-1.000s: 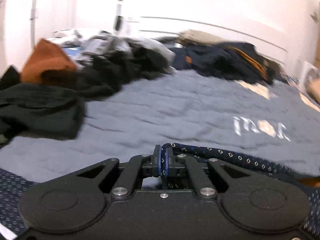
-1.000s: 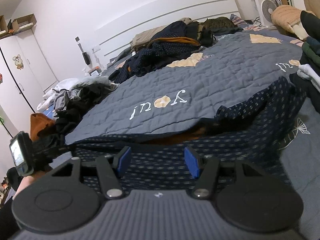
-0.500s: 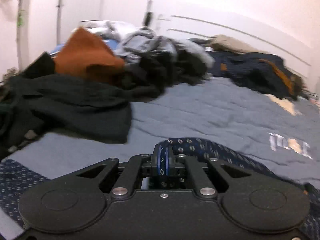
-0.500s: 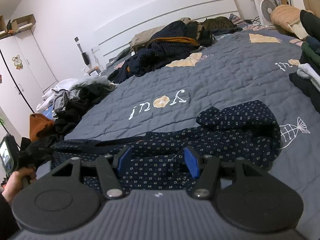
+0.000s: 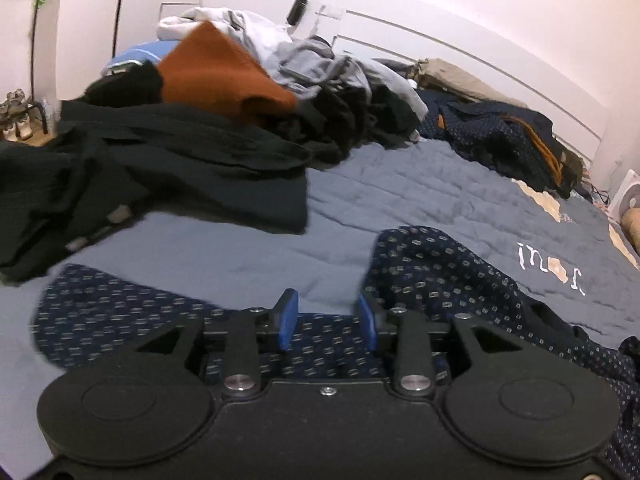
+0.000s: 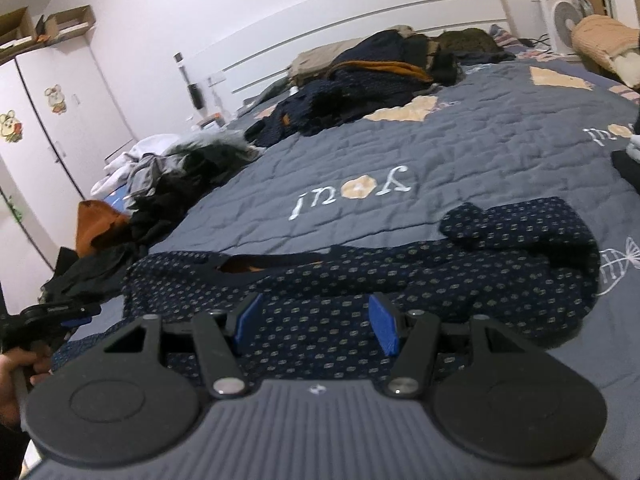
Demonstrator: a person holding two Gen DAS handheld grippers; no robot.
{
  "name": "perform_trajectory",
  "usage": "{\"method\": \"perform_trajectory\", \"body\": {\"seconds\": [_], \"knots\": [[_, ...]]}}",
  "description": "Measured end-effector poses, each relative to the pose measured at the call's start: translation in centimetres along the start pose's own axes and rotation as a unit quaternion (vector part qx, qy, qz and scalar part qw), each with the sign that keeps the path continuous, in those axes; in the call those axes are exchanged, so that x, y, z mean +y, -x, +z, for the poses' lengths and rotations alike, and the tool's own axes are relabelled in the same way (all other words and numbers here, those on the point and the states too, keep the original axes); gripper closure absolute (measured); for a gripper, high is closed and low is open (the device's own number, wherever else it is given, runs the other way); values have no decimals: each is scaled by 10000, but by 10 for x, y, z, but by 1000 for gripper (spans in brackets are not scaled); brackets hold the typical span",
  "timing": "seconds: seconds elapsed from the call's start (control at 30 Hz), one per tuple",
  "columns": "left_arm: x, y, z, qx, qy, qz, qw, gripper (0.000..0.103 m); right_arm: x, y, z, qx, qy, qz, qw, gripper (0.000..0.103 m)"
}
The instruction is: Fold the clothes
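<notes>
A navy garment with small pale squares point(image 6: 400, 276) lies spread flat across the near part of the grey quilted bedspread point(image 6: 460, 148), one sleeve curled at the right. My right gripper point(image 6: 315, 320) hovers just over its middle, open, with nothing pinched. In the left wrist view the same garment point(image 5: 440, 272) lies under and right of my left gripper point(image 5: 326, 308). Its jaws are opening and the blue pads stand apart with only cloth lying beneath them. The right wrist view shows the left gripper point(image 6: 60, 316) at the garment's left end, held by a hand point(image 6: 20, 364).
A heap of black, grey and white clothes with an orange piece point(image 5: 216, 72) fills the bed's left side. A black garment point(image 5: 160, 168) spreads towards me. Another navy pile point(image 6: 372, 80) sits by the headboard. A fan point(image 6: 564, 20) and stacked clothes point(image 6: 628, 160) are at the right.
The left gripper was shut on the navy garment's edge and has let go, its jaws now apart. The lifted garment has dropped flat on the bed. The left hand swung left.
</notes>
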State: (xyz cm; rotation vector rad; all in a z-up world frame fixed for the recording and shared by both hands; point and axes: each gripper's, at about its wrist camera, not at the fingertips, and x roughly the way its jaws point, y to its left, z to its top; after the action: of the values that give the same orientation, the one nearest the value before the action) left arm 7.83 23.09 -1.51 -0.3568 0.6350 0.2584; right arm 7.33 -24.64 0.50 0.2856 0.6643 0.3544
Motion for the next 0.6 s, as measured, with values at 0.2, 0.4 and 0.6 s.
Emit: {"method": "perform_trajectory", "body": {"seconds": [0.2,0.4,0.6], "knots": [[48,28,-16,60,565,173,9982,57,23,-3,-3,39,58,236,9997,45],[112,50,-20,4,1208,680,9903,53,45,-12,-11,170,208,389,9989,45],[171,48,-19,135,2039,916,9746,53,60,-21,-20,294,378,407,9980,45]]}}
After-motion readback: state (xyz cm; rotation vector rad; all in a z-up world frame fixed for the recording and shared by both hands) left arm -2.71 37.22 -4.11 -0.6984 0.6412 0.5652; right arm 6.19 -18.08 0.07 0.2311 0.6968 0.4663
